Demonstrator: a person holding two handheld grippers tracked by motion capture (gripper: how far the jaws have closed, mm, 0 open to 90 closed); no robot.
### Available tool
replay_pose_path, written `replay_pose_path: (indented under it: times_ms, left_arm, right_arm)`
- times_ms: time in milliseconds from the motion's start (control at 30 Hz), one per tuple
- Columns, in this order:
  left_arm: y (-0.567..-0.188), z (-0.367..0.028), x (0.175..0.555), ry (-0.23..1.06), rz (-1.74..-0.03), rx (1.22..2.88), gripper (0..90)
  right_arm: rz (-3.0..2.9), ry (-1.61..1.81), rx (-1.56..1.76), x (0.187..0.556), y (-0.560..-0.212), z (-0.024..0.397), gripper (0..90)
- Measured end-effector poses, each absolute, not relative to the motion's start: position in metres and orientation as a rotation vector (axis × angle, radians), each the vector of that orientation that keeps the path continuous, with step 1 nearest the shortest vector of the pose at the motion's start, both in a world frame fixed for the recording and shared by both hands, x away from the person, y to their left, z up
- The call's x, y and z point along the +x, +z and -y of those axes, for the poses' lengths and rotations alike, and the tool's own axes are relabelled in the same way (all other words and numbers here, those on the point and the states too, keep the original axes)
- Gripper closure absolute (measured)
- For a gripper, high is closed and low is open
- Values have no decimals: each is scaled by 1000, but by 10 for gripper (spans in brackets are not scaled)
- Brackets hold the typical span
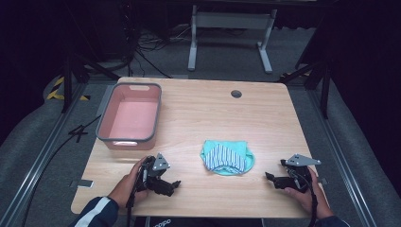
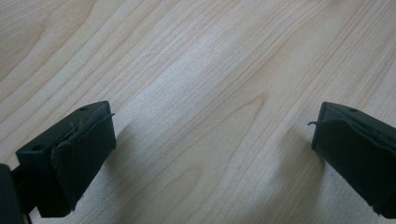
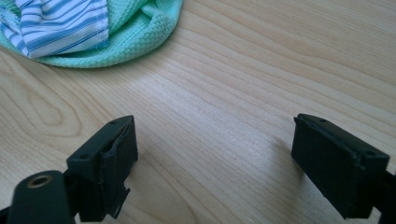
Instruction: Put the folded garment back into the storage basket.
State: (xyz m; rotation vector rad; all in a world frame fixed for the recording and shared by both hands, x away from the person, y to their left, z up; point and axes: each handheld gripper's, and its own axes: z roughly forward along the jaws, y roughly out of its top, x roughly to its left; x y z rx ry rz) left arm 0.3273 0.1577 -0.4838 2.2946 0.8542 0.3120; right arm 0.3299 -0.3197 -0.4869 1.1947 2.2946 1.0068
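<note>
A small heap of cloth (image 1: 227,157) lies on the wooden table (image 1: 198,113), a blue-and-white striped piece on top of a mint-green piece. The right gripper view shows the same heap (image 3: 93,32) at its upper left. My left gripper (image 1: 176,183) rests near the front edge, left of the cloth, its jaws wide apart over bare wood (image 2: 212,140). My right gripper (image 1: 269,177) rests to the right of the cloth, open as well, with nothing between its fingers (image 3: 215,158).
A pink bin with a grey rim (image 1: 130,116) stands empty at the table's left side. A round cable hole (image 1: 236,93) sits near the far edge. Beyond the table are cables and a white desk frame (image 1: 231,35) on the floor.
</note>
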Motion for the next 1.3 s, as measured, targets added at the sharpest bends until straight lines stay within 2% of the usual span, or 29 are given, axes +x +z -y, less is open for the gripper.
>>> replay_pose_path:
  times_ms: [600,667,700,733,767,800,900,1000,1300]
  left_arm:
    - [-482,-156,336,263,-762,2337,6]
    - [-481,-156,337,262,-752,2334,25]
    - [-480,-156,339,267,-768,2325,66]
    - [-479,-155,340,274,-766,2322,173]
    - [-477,-154,341,294,-759,2323,197]
    - [-476,-151,343,317,-757,2330,197]
    - [-474,-141,350,254,-709,2356,191]
    - [-470,-126,356,253,-667,2365,201]
    - [-461,-104,386,248,-684,2287,227]
  right_arm:
    - [-2297,986,1222,330,-485,322,151]
    - [-2299,983,1226,330,-485,322,160]
    - [-2298,987,1239,331,-484,323,161]
    - [-2306,1020,1250,332,-482,324,211]
    - [-2297,1033,1257,332,-481,324,224]
    - [-2297,1033,1257,332,-481,324,224]
    - [-2276,1085,1242,331,-473,322,257]
    - [-2277,1093,1200,332,-467,314,291]
    - [-2297,1103,1125,345,-453,287,323]
